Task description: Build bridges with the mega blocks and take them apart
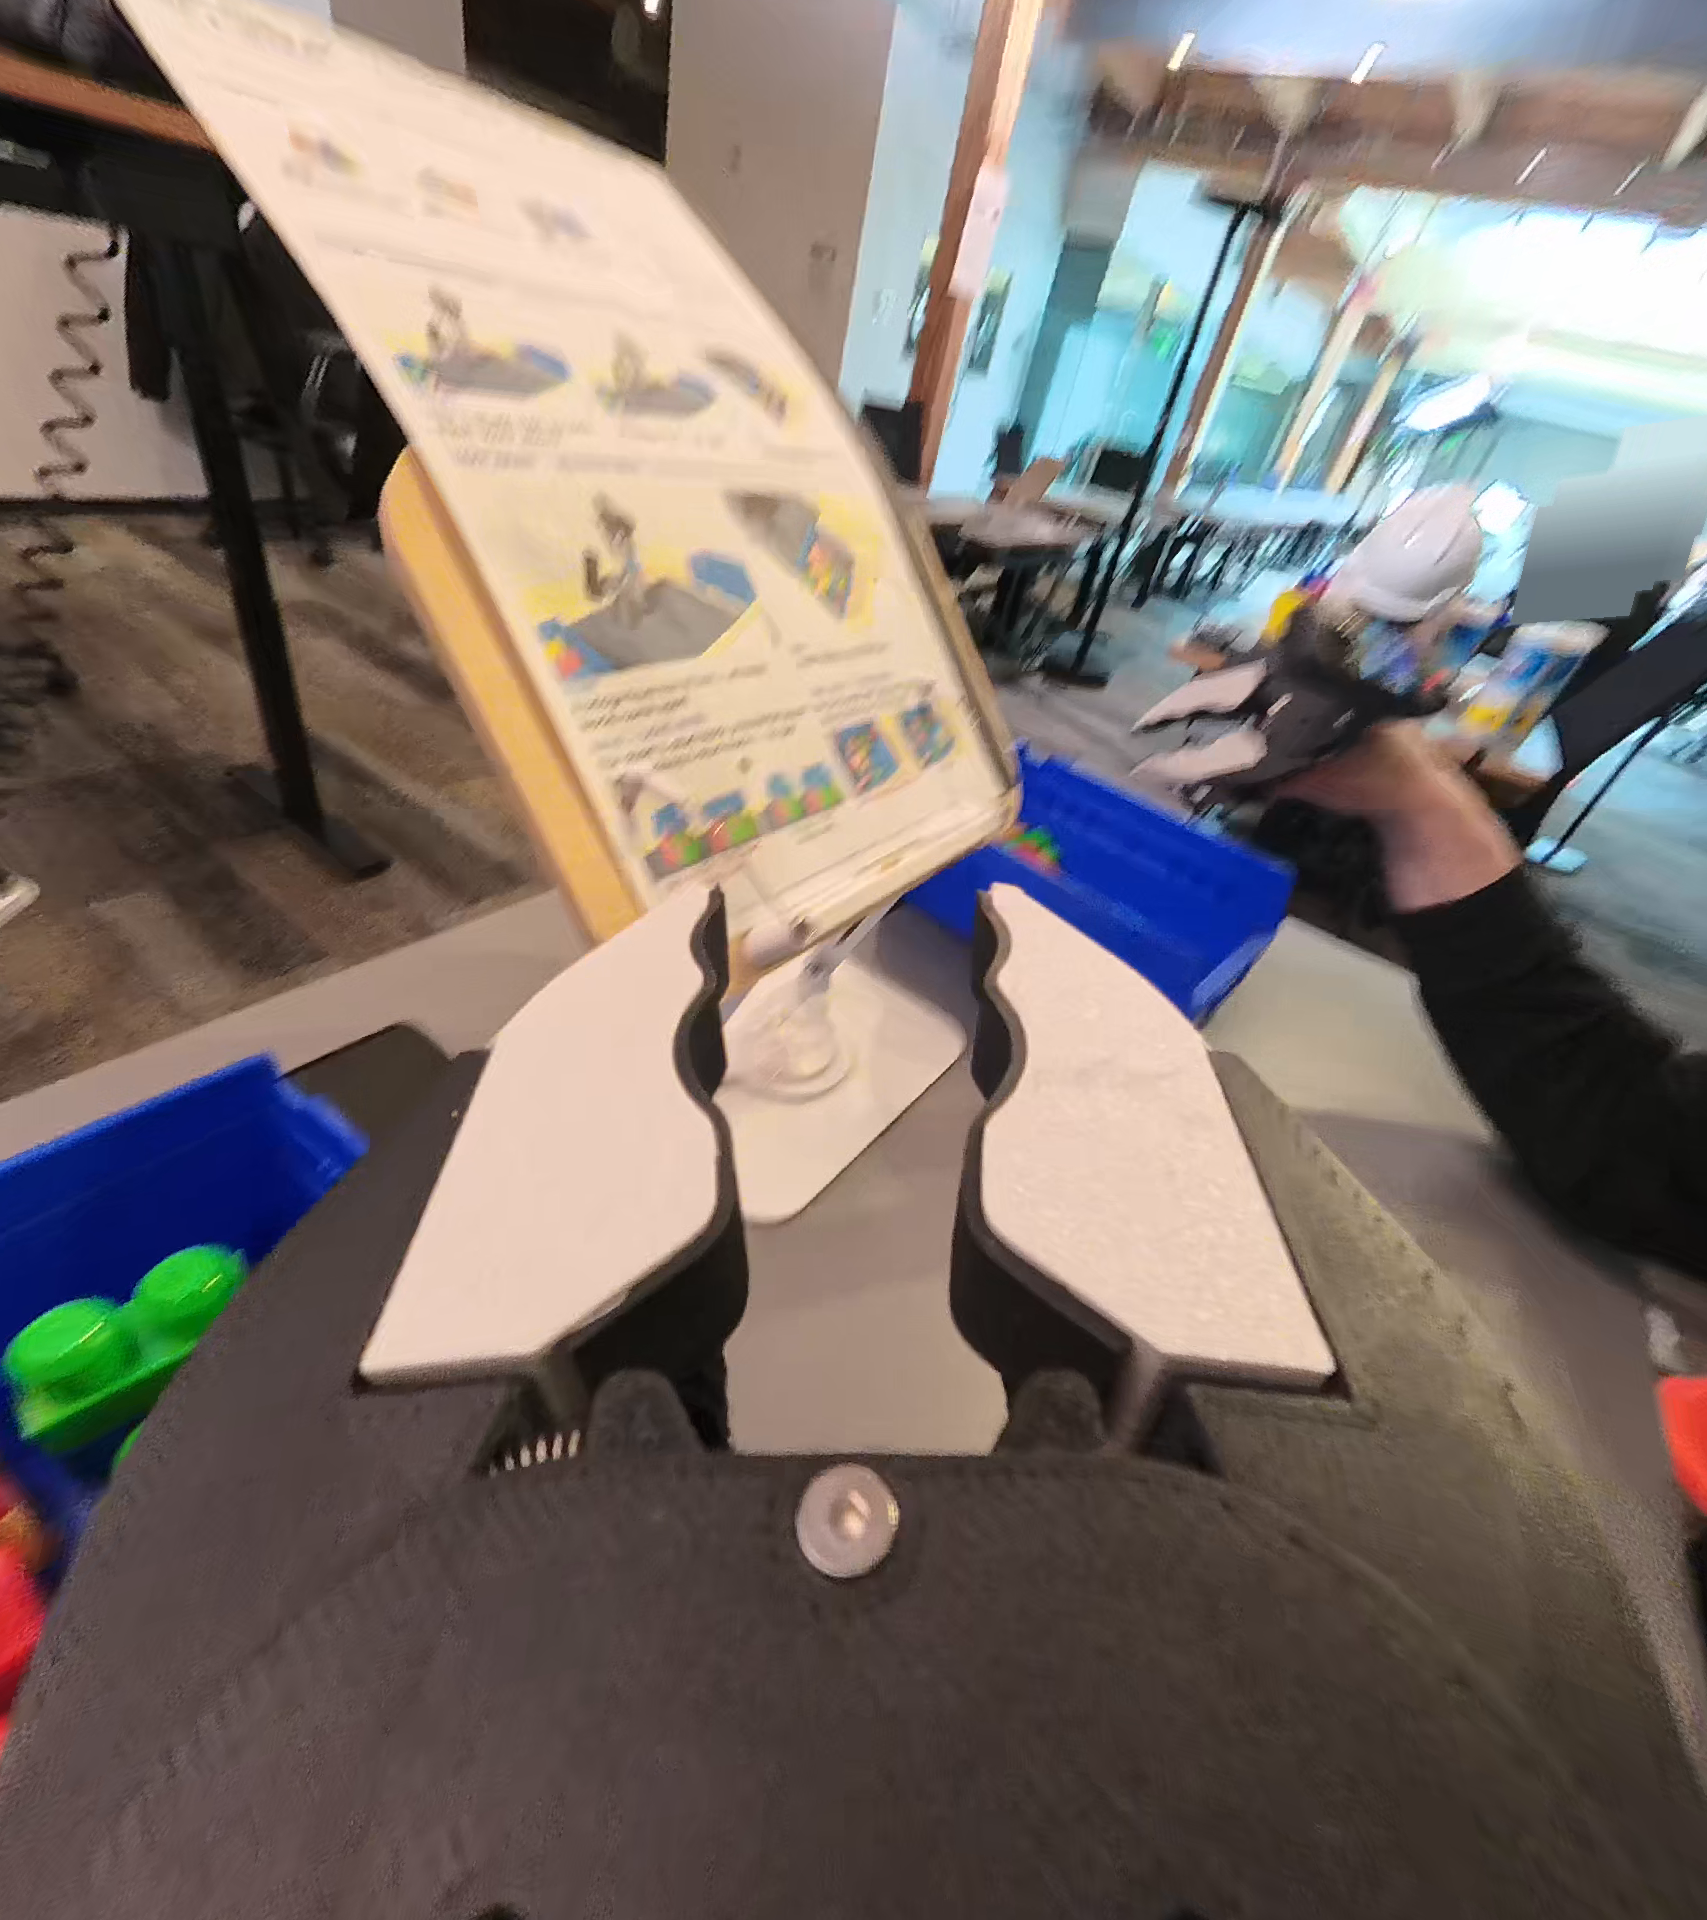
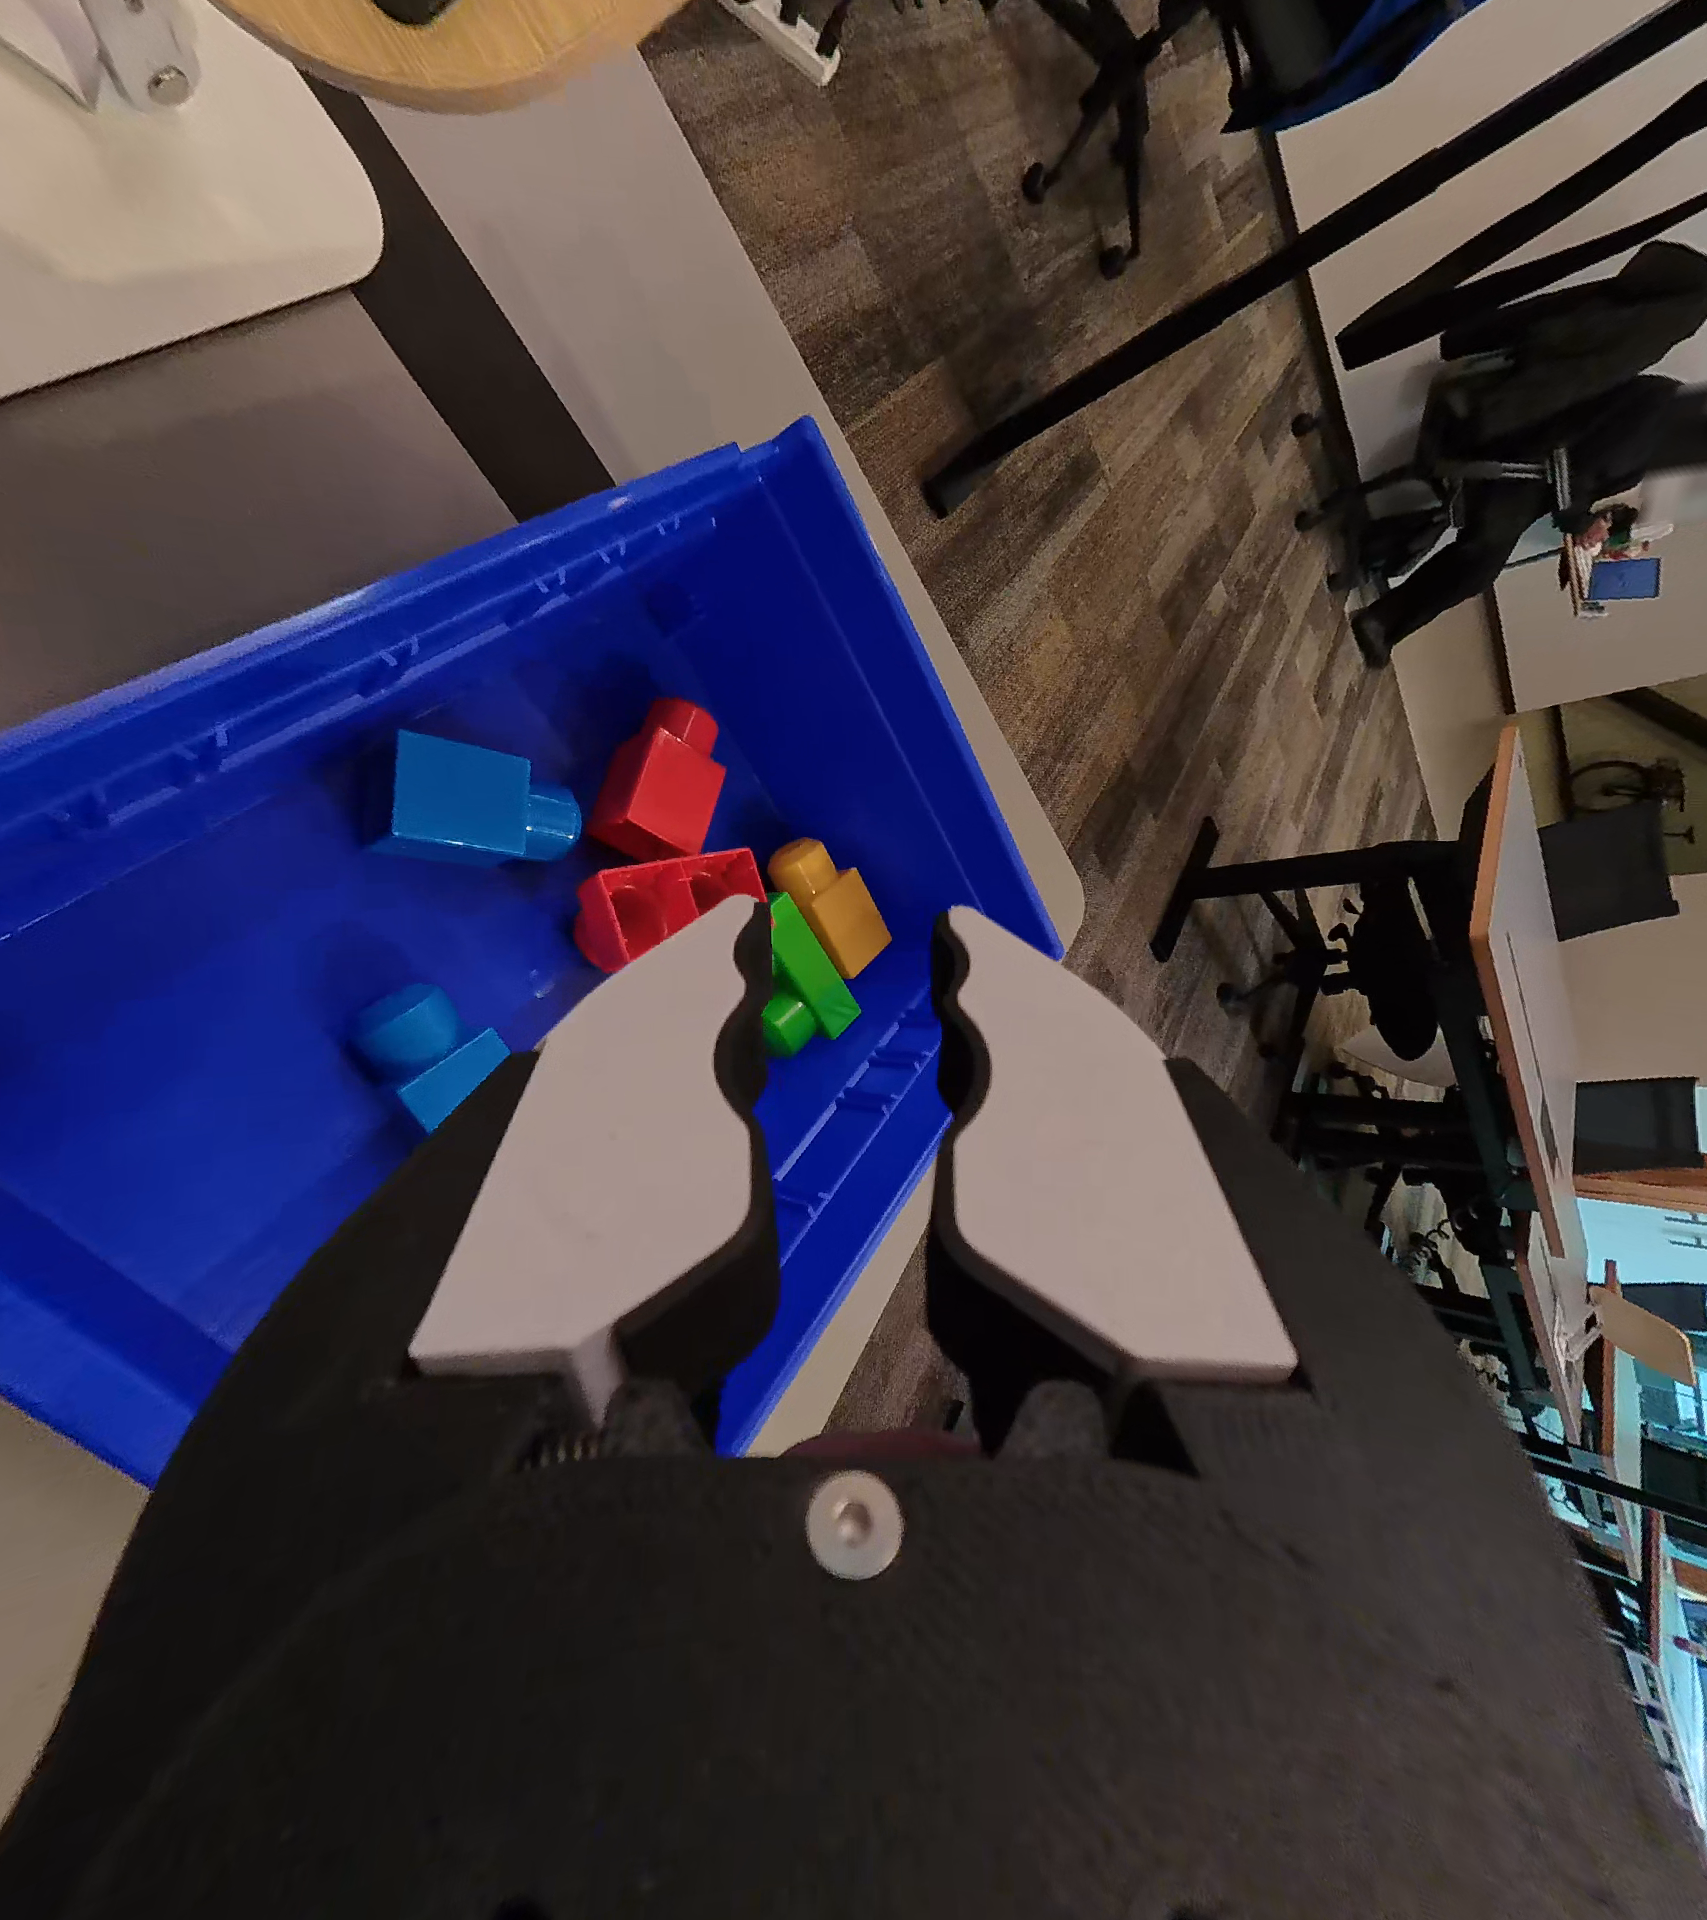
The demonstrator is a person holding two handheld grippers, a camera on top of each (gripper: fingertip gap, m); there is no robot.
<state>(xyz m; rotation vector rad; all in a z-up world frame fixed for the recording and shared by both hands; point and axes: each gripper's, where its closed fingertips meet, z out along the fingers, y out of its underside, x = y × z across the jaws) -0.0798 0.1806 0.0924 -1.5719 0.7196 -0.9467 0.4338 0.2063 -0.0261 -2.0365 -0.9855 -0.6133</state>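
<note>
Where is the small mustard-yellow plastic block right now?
In the right wrist view, the mustard-yellow single-stud block lies on its side in the blue plastic bin's far right corner, beside the green block and right of the upturned red block.

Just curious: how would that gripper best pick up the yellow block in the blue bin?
Probably from above, across the yellow block's flat square body, not its round stud. It lies on its side against the green block, so that side is crowded.

Instruction sheet, print too blurred to read
</note>
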